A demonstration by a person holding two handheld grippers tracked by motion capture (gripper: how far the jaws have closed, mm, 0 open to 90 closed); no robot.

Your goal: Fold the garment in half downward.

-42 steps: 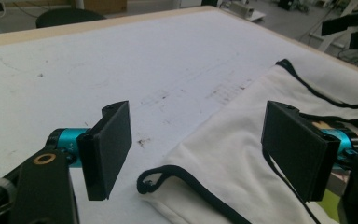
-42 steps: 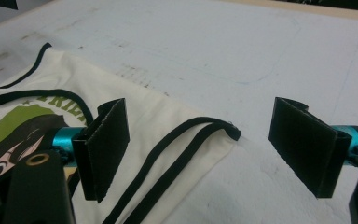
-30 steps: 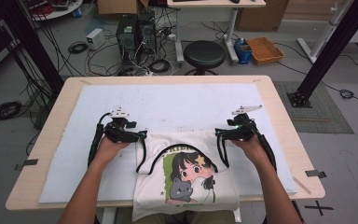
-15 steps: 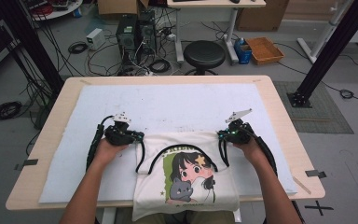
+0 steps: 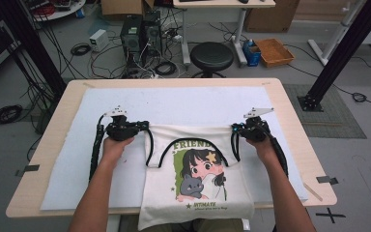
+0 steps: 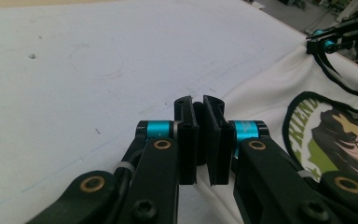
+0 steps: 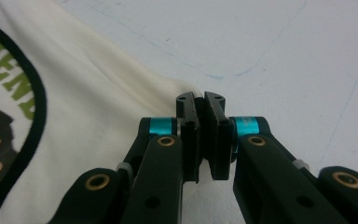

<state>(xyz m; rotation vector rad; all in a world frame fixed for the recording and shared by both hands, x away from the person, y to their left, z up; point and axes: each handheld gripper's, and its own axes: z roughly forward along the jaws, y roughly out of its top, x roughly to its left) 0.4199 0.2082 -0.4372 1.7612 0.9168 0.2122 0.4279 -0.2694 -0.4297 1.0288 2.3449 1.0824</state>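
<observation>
A cream cloth bag with a cartoon girl print and black straps lies on the white mat, and its lower end hangs over the table's near edge. My left gripper has just been closing and is shut on the bag's top left corner. My right gripper is shut on the top right corner. In the left gripper view the jaws meet at the edge of the bag, with the right gripper farther off. In the right gripper view the jaws pinch the tip of the bag's corner.
The wooden table shows as a rim around the mat. On the floor beyond the far edge are a black stool, a computer tower and loose cables. Black frame posts stand at the far left and far right.
Both grippers stood open at the bag's top corners a second ago; both have closed on those corners. The hands have barely shifted.
</observation>
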